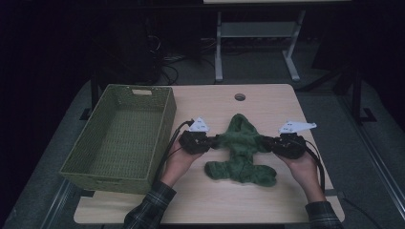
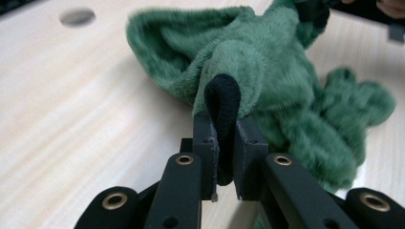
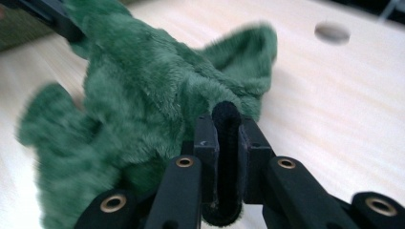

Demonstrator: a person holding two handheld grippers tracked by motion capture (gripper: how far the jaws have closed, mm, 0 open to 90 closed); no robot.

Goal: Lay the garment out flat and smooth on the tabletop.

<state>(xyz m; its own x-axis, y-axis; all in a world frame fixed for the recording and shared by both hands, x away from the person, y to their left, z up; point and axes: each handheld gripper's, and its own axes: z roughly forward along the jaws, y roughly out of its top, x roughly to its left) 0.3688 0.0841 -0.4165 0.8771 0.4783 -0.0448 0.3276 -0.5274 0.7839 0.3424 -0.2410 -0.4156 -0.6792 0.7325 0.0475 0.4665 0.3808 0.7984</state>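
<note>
A small fuzzy dark-green hooded garment (image 1: pixel 242 149) lies spread on a pale wooden table (image 1: pixel 267 102), hood pointing away from the person and legs toward them. A person in plaid sleeves holds a black two-jaw gripper in each hand, one at each side of the garment. The left gripper (image 1: pixel 213 141) is clamped on the black cuff of the left sleeve (image 2: pixel 223 102); in the left gripper view the dark band stands pinched between narrow jaws, with green plush bunched behind it. The right gripper (image 1: pixel 265 142) is closed in the same way on the black cuff of the right sleeve (image 3: pixel 226 125), the band folded upright between its jaws. A woven olive-green rectangular basket (image 1: pixel 165 124) sits on the table's left side, near the left gripper. A round hole (image 1: pixel 239 97) shows in the tabletop beyond the hood. The step in hand looks like taking hold of both sleeve ends, most likely to fold the garment or lift it towards the basket. The next move probably calls for raising or drawing the two cuffs together evenly, keeping both pinches firm so the soft fabric does not slip out or twist.
</note>
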